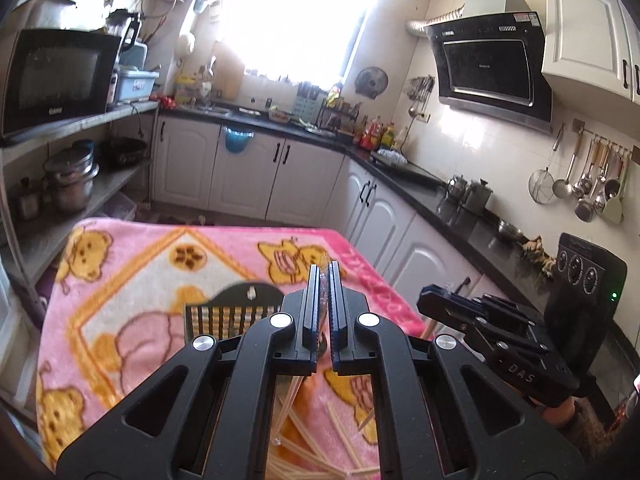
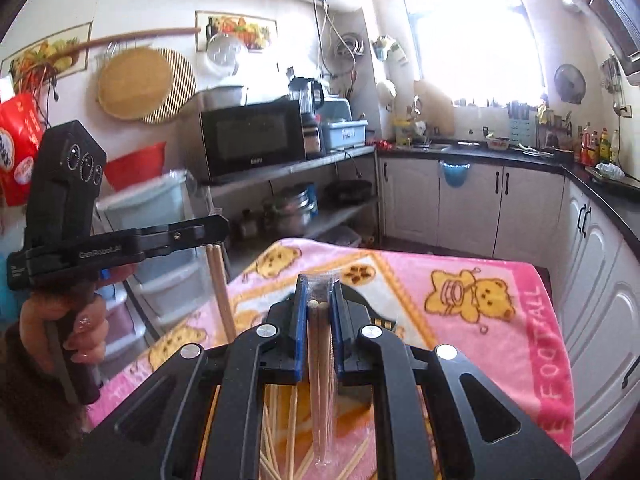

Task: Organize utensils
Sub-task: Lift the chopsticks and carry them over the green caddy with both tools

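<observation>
The left gripper [image 1: 323, 270] is clenched on a thin clear wrapper; a pair of wooden chopsticks [image 2: 219, 280] hangs below its jaws, seen from the right wrist view. The right gripper [image 2: 319, 286] is clamped on a second pair of chopsticks in a clear plastic sleeve [image 2: 320, 360] (their round ends show between the blue pads). Both grippers are raised above a table covered with a pink bear-print blanket [image 1: 132, 280]. Loose chopsticks [image 1: 320, 440] lie scattered on the blanket beneath the grippers. A black slotted utensil holder [image 1: 232, 308] sits on the blanket just ahead of the left gripper. A hand [image 2: 64, 320] grips the left gripper's handle.
</observation>
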Demonstrator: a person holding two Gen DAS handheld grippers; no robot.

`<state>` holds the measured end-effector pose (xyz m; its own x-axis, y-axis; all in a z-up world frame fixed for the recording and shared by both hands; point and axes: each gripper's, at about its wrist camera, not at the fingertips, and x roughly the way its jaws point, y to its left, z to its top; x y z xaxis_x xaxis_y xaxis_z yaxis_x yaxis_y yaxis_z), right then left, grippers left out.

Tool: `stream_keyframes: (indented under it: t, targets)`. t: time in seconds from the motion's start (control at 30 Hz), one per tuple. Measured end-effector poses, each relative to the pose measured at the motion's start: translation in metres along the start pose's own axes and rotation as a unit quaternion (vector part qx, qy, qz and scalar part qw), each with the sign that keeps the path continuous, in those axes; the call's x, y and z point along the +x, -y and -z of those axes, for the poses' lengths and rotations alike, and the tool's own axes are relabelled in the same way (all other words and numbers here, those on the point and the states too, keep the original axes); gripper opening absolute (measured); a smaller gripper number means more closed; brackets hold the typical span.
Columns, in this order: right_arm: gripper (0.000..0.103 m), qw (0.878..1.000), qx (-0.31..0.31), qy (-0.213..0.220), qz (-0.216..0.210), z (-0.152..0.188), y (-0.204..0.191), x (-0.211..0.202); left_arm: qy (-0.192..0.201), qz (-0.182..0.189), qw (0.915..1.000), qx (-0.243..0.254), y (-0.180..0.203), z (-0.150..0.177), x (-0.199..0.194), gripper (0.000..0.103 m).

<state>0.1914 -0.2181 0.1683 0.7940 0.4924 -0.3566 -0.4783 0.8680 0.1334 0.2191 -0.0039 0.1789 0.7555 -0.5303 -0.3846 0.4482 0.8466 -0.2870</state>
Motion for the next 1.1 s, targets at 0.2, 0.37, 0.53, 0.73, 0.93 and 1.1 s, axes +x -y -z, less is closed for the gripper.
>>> stream_keyframes:
  t: [0.2, 0.37, 0.53, 0.73, 0.93, 1.1]
  targets:
    - [0.011, 1.0, -0.004, 0.027, 0.001, -0.03, -0.001, 0.0, 0.023, -0.004, 0.9997, 0.006, 0.002, -0.031, 0.001, 0.002]
    - [0.011, 0.998, -0.004, 0.065, 0.004, -0.059, -0.001, 0.002, 0.047, -0.024, 0.9984, 0.019, 0.003, -0.055, 0.002, 0.002]
    - [0.011, 0.996, -0.006, 0.085, 0.012, -0.079, 0.0, 0.017, 0.062, -0.041, 0.9971, 0.014, -0.009, -0.072, 0.012, 0.002]
    - [0.011, 0.996, -0.005, 0.091, 0.02, -0.082, 0.004, 0.044, 0.054, -0.057, 0.9969, -0.001, -0.033, -0.079, 0.037, 0.002]
    - [0.011, 0.996, 0.007, 0.082, 0.029, -0.066, 0.021, 0.077, 0.046, -0.062, 0.997, -0.008, -0.054, -0.062, 0.065, 0.002]
    - [0.011, 0.996, 0.032, 0.062, 0.047, -0.043, 0.042, 0.102, 0.035, -0.065, 0.9972, -0.015, -0.067, -0.038, 0.084, 0.002]
